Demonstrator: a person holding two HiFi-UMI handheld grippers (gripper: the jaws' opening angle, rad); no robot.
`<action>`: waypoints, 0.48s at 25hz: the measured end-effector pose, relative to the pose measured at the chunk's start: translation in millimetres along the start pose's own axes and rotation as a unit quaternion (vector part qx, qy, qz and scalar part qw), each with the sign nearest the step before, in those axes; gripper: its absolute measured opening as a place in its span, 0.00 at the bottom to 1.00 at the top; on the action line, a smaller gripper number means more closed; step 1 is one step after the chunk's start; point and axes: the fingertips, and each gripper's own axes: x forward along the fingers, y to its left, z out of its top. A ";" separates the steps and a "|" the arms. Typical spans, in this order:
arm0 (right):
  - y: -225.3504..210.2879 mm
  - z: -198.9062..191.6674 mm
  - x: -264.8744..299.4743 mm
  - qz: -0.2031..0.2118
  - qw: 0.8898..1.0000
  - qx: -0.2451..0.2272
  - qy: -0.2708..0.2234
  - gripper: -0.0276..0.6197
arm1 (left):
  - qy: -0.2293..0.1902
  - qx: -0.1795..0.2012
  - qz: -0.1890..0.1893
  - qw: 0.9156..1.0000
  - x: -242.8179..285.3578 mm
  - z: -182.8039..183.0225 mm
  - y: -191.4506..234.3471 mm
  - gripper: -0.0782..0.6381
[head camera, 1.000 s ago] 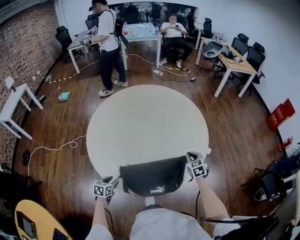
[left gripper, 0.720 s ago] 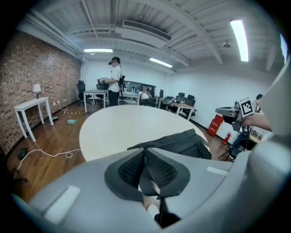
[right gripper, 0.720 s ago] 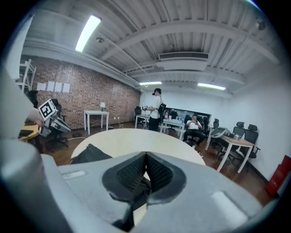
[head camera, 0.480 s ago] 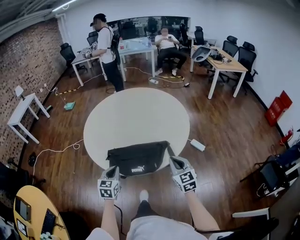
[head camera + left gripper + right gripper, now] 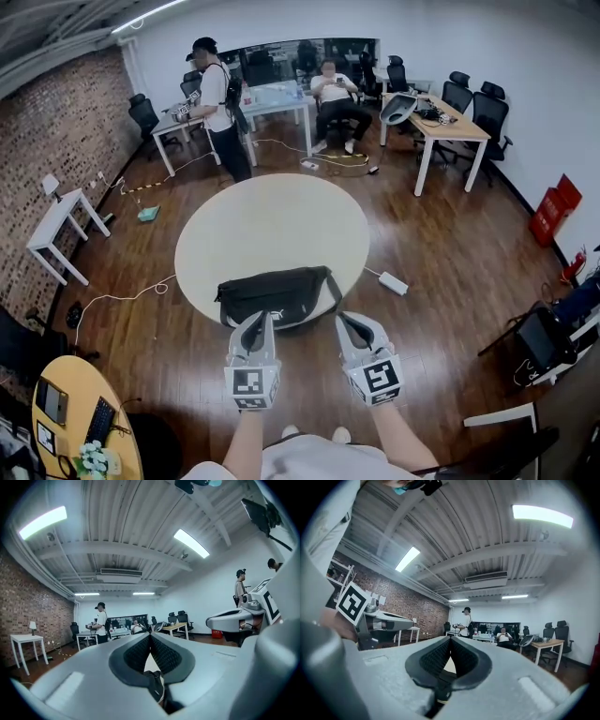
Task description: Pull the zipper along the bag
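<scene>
Bag (image 5: 277, 294), black, on round table (image 5: 272, 220)

No lettering is legible in any view, not even on the black bag (image 5: 277, 292).

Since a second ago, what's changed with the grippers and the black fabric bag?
Both the left gripper and right gripper drew back from the ends of the black fabric bag toward the person and now hang clear of it, jaws together, empty. The bag stays at the round cream table's near edge.
</scene>
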 end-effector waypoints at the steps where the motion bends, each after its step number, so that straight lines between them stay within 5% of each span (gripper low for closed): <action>1: 2.4 6.3 -1.2 -0.002 1.000 0.001 -0.005 0.03 | -0.005 -0.004 -0.004 1.000 -0.8 4.6 -2.5 0.13; 12: 44.1 42.2 26.4 -0.024 0.999 0.005 -0.022 0.03 | -0.047 -0.033 0.012 0.998 -33.1 20.1 37.2 0.13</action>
